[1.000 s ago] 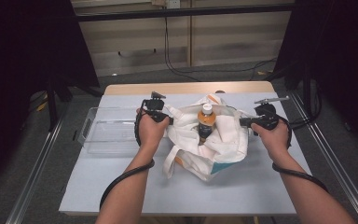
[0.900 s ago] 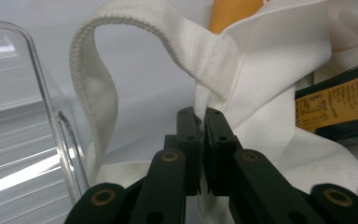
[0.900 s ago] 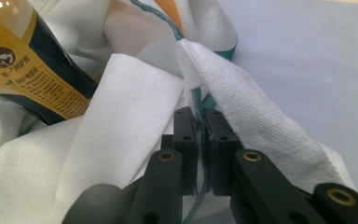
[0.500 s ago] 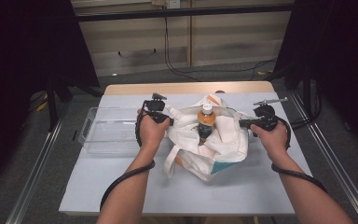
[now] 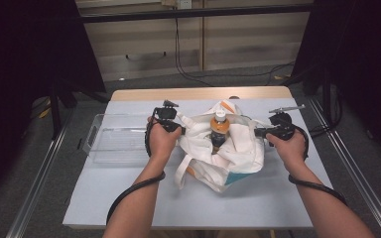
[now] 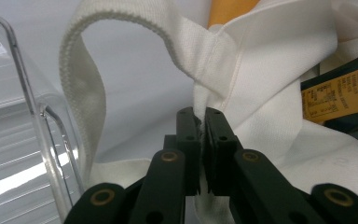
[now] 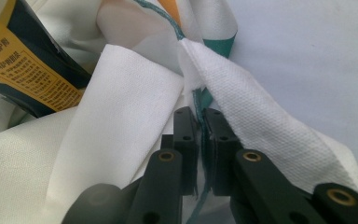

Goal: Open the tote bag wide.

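Two grippers are both clamping the white tote bag (image 5: 223, 153), one per side. Left gripper (image 5: 182, 130) is biting the bag's left rim, jaws closed tight on the fabric right by where the strap (image 6: 81, 88) is sewn on; the left gripper view is showing cloth squeezed between the pads, w/ the strap looping up beside them. Right gripper (image 5: 257, 133) is doing the same on the bag's right rim, jaws pinched shut on a folded hem w/ a teal edge peeking thru. Bag is sitting mid-table (image 5: 129, 198), mouth spread between the two grips. Bottle (image 5: 219, 130) w/ white cap & orange label is standing upright inside the bag, approx in the middle. Clear plastic tray (image 5: 114, 144) is lying just left of the bag, behind the left hand (image 5: 161, 144).
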`<state>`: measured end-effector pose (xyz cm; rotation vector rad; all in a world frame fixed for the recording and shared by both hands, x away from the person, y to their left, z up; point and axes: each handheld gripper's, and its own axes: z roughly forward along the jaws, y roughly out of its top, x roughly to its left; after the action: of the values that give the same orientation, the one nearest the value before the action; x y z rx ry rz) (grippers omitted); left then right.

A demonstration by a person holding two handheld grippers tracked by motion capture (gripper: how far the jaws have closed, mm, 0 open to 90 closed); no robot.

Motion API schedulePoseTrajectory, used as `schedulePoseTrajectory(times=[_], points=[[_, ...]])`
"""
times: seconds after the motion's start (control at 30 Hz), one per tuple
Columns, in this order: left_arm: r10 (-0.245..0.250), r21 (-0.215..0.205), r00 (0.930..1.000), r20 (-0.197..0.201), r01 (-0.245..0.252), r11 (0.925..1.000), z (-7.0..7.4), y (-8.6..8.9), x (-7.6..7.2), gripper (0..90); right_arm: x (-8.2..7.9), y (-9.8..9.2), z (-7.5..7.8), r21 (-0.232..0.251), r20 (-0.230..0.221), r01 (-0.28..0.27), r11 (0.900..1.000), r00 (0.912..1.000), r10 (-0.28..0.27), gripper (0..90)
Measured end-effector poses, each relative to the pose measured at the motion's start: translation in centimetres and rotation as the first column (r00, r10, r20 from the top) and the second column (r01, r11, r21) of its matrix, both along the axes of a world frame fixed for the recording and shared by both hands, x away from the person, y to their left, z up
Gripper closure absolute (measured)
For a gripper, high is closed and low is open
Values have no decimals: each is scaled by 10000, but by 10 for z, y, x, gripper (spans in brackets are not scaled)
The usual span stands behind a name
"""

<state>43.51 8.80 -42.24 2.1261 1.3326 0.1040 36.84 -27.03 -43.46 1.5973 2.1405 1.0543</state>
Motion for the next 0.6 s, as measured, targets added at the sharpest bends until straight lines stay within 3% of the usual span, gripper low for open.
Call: schedulePoseTrajectory(times=[0.6], points=[[-54, 114, 10000, -68, 55, 9999, -6, -2, -1, 861, 0, 1, -11, -46, -146, 1, 10000, 9999, -2, 851]])
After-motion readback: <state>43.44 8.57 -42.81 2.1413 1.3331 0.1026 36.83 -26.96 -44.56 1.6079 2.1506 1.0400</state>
